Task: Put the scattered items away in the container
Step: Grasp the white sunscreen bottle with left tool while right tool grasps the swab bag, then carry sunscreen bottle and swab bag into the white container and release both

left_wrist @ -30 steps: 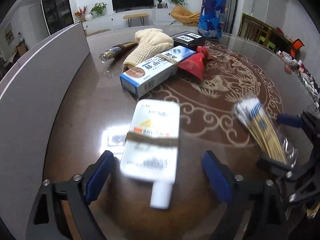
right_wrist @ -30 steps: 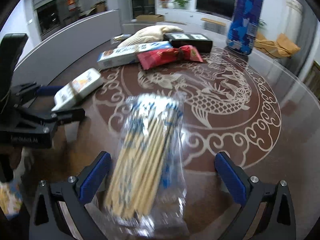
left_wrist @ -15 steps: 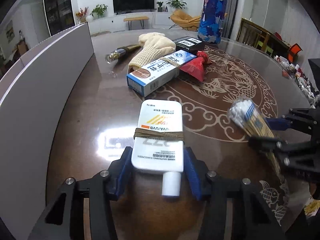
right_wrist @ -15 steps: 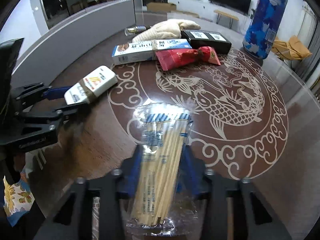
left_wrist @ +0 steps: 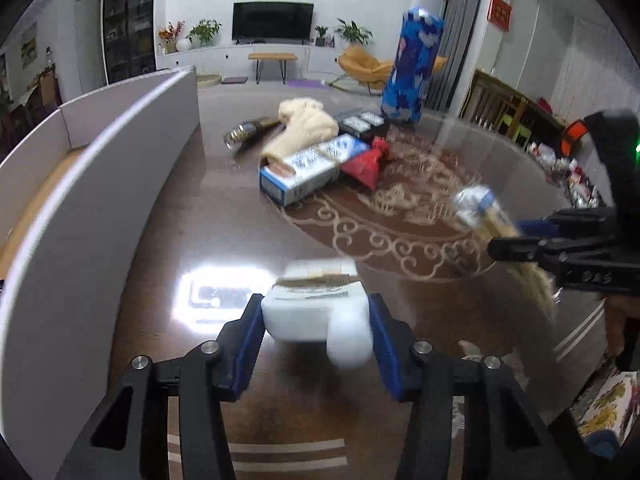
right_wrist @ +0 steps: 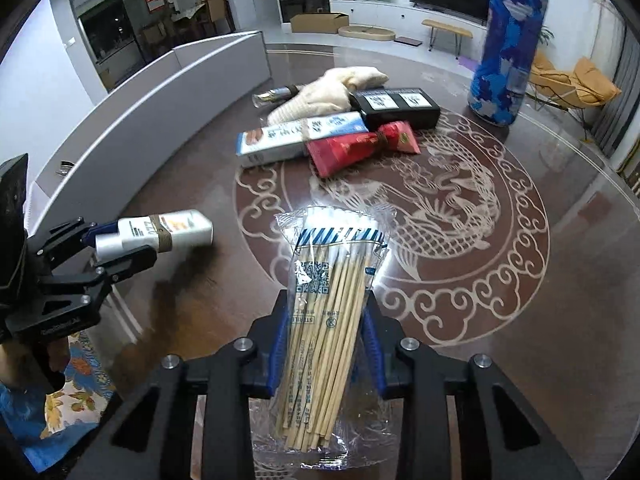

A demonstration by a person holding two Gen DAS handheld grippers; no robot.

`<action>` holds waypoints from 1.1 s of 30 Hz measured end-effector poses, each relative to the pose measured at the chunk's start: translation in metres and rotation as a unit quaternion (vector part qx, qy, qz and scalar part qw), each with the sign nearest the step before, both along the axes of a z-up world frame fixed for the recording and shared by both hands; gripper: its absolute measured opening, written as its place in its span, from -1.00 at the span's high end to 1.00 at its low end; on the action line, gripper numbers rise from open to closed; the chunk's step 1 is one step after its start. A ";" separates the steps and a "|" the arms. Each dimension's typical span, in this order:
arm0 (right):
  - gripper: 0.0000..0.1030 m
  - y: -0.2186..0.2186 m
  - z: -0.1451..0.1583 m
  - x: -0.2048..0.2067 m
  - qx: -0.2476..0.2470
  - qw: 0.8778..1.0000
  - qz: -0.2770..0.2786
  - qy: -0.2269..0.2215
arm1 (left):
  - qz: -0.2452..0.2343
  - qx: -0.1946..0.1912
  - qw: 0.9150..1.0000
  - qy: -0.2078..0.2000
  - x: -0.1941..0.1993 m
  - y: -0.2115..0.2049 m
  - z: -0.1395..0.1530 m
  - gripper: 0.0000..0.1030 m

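Operator: Currently, what does each gripper hold?

Technician: Left gripper [left_wrist: 316, 322]: jaws narrowed onto the white tube [left_wrist: 312, 312], pads pressing both sides near the cap end, tube lifted clear of the table [left_wrist: 200, 208]. Right gripper [right_wrist: 326, 344]: jaws closed tight on the bagged cotton swabs [right_wrist: 332, 276], gripped at the lower half of the bundle, swab heads pointing away from the camera.

Operator: Where is the container?

Technician: The grey-walled container [left_wrist: 120, 152] stands at the table's left edge, nearer the left gripper. The glove [right_wrist: 336, 84], blue carton [right_wrist: 300, 138], red packet [right_wrist: 360, 146], black box [right_wrist: 396, 106] and small bottle [right_wrist: 276, 96] lie clustered mid-table.

Operator: Failure modes?

Technician: Probable risks: the tube is held near one end, so it may pivot or slip from the pads during transfer. The swab bag is slick film; sticks could slide out downward. Both loads must clear the container wall, or a collision could dislodge them.
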State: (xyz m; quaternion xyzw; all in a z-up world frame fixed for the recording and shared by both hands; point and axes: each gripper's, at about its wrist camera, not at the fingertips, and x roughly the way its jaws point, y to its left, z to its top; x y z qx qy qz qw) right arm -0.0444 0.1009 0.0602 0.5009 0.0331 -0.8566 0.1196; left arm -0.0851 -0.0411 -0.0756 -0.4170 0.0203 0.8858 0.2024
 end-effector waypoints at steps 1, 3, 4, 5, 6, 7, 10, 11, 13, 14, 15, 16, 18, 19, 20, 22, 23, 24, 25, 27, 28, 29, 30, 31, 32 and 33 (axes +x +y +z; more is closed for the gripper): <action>0.35 -0.004 0.002 -0.001 0.005 1.000 0.005 0.002 | 0.002 0.002 1.000 0.001 -0.001 -0.003 0.003 0.03; 0.34 -0.012 0.006 -0.001 0.010 1.000 0.013 0.005 | 0.000 0.006 1.000 0.000 0.000 -0.008 0.004 0.03; 0.34 -0.014 0.007 -0.001 0.008 1.000 0.015 0.006 | -0.002 0.009 1.000 0.000 0.001 -0.010 0.003 0.03; 0.34 -0.016 0.009 0.000 0.004 1.000 0.016 0.008 | -0.004 0.014 1.000 0.001 0.002 -0.012 0.002 0.03; 0.34 -0.018 0.011 0.001 -0.002 1.000 0.017 0.010 | -0.004 0.021 1.000 0.001 0.003 -0.015 0.001 0.03; 0.34 -0.019 0.013 0.002 -0.008 1.000 0.017 0.012 | -0.003 0.027 1.000 0.000 0.005 -0.017 0.001 0.03; 0.34 -0.023 0.017 0.006 -0.019 0.999 0.019 0.018 | -0.001 0.041 0.999 0.001 0.007 -0.021 0.001 0.04; 0.34 -0.024 0.018 0.007 -0.021 0.999 0.020 0.020 | -0.001 0.042 0.999 0.004 0.008 -0.021 0.002 0.04; 0.35 -0.025 0.021 0.010 -0.025 0.999 0.020 0.026 | 0.000 0.043 0.999 0.013 0.011 -0.021 0.005 0.04; 0.34 -0.025 0.023 0.011 -0.025 0.999 0.020 0.030 | 0.000 0.046 0.999 0.018 0.013 -0.021 0.008 0.04; 0.34 -0.026 0.023 0.012 -0.023 0.999 0.021 0.032 | 0.000 0.049 0.999 0.023 0.014 -0.021 0.011 0.04; 0.34 -0.026 0.022 0.013 -0.019 0.999 0.023 0.031 | 0.000 0.051 0.998 0.026 0.015 -0.021 0.014 0.04; 0.34 -0.028 0.017 0.012 -0.008 0.999 0.027 0.023 | 0.002 0.061 0.998 0.031 0.017 -0.024 0.021 0.04; 0.35 -0.029 0.015 0.012 -0.005 0.999 0.028 0.021 | 0.004 0.068 0.997 0.034 0.018 -0.026 0.027 0.04; 0.34 -0.030 0.015 0.012 -0.004 0.999 0.030 0.019 | 0.006 0.076 0.996 0.037 0.019 -0.030 0.034 0.04; 0.34 -0.034 0.017 0.010 -0.010 0.999 0.034 0.020 | 0.014 0.093 0.995 0.045 0.019 -0.044 0.050 0.04; 0.34 -0.038 0.021 0.009 -0.014 0.999 0.038 0.022 | 0.019 0.098 0.994 0.050 0.018 -0.053 0.058 0.04; 0.34 -0.043 0.027 0.006 -0.019 0.999 0.042 0.026 | 0.027 0.102 0.993 0.056 0.017 -0.065 0.068 0.04; 0.34 -0.050 0.032 0.004 -0.023 0.998 0.047 0.031 | 0.035 0.103 0.992 0.062 0.015 -0.077 0.078 0.04; 0.34 -0.068 0.048 -0.003 -0.034 0.997 0.062 0.044 | 0.059 0.098 0.991 0.075 0.009 -0.108 0.097 0.04; 0.34 -0.079 0.055 -0.007 -0.041 0.995 0.070 0.049 | 0.070 0.093 0.990 0.081 0.005 -0.122 0.105 0.04; 0.34 -0.092 0.064 -0.012 -0.048 0.994 0.080 0.056 | 0.083 0.085 0.989 0.087 0.002 -0.136 0.112 0.04; 0.34 -0.106 0.073 -0.016 -0.054 0.992 0.090 0.063 | 0.097 0.074 0.988 0.094 -0.003 -0.152 0.120 0.04; 0.34 -0.122 0.081 -0.020 -0.061 0.991 0.101 0.069 | 0.109 0.064 0.987 0.098 -0.008 -0.167 0.125 0.04; 0.34 -0.143 0.090 -0.025 -0.069 0.988 0.116 0.075 | 0.122 0.057 0.986 0.099 -0.015 -0.183 0.130 0.04; 0.34 -0.160 0.098 -0.028 -0.077 0.985 0.129 0.080 | 0.136 0.053 0.984 0.099 -0.021 -0.199 0.133 0.04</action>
